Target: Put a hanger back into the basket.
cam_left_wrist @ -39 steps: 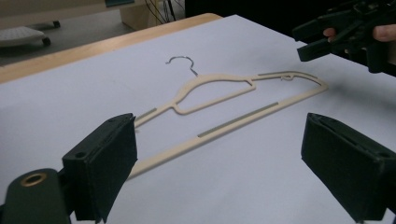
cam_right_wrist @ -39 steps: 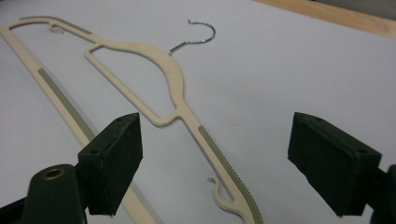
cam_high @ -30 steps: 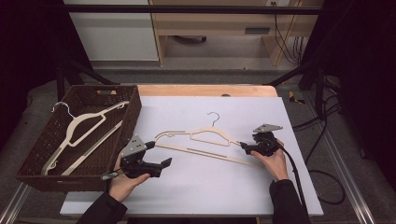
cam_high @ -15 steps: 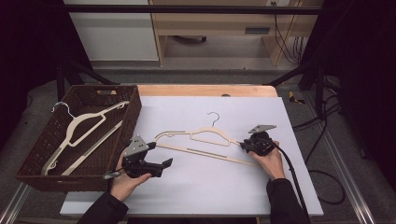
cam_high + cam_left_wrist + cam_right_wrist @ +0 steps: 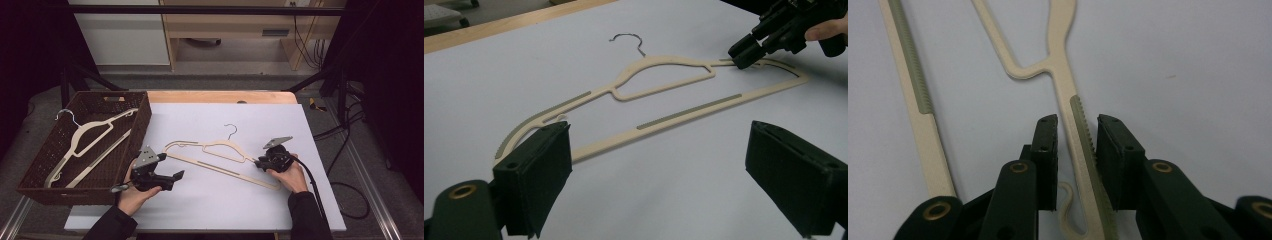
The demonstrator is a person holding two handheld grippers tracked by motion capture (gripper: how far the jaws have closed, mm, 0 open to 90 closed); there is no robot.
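Hanger (image 5: pixel 1075 125) arm between right gripper (image 5: pixel 1077 150) jaws, narrow gaps both sides, not clamped yet; left gripper (image 5: pixel 664 175) jaws wide apart.

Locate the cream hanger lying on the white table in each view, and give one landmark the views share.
High view: hanger at table centre, between the two grippers.
Left gripper view: hanger across the middle, hook at the top.
Right gripper view: its arm runs up between the black jaws.
Shared landmark: the grey ribbed strip on that arm, by the right gripper.
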